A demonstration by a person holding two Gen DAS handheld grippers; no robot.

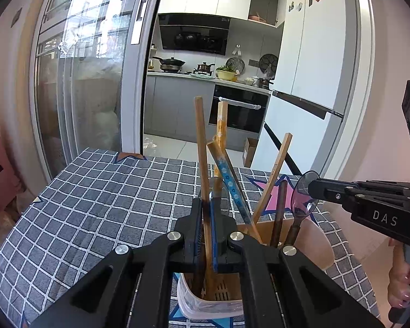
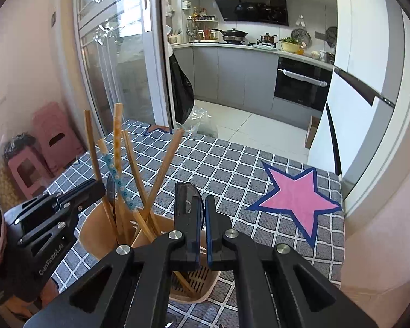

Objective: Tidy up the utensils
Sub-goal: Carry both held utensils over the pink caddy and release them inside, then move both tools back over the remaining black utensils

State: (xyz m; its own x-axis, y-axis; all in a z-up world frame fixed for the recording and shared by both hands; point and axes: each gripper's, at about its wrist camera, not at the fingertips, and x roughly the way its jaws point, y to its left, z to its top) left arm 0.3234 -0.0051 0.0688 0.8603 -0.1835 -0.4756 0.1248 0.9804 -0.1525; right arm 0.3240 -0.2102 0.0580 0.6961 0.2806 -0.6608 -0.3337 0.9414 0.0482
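Note:
A beige slotted utensil holder (image 1: 314,243) (image 2: 95,227) stands on the checked tablecloth (image 1: 95,191), with several chopsticks leaning in it. Among them are an orange flowered one (image 1: 222,125) and a blue flowered one (image 1: 231,180). My left gripper (image 1: 208,207) (image 2: 97,188) is over the holder, shut on a plain wooden chopstick (image 1: 201,142) (image 2: 90,142) that stands upright with its lower end inside. My right gripper (image 2: 202,205) (image 1: 313,188) is shut on a dark translucent spoon (image 2: 186,194) (image 1: 304,194), bowl up, its handle reaching down into the holder's right compartment.
A pink star (image 2: 295,199) is printed on the cloth to the right of the holder. Pink stools (image 2: 52,136) stand on the floor at left and a white fridge (image 2: 355,82) at right. A hand (image 1: 404,281) grips the right tool. A kitchen lies beyond the table's far edge.

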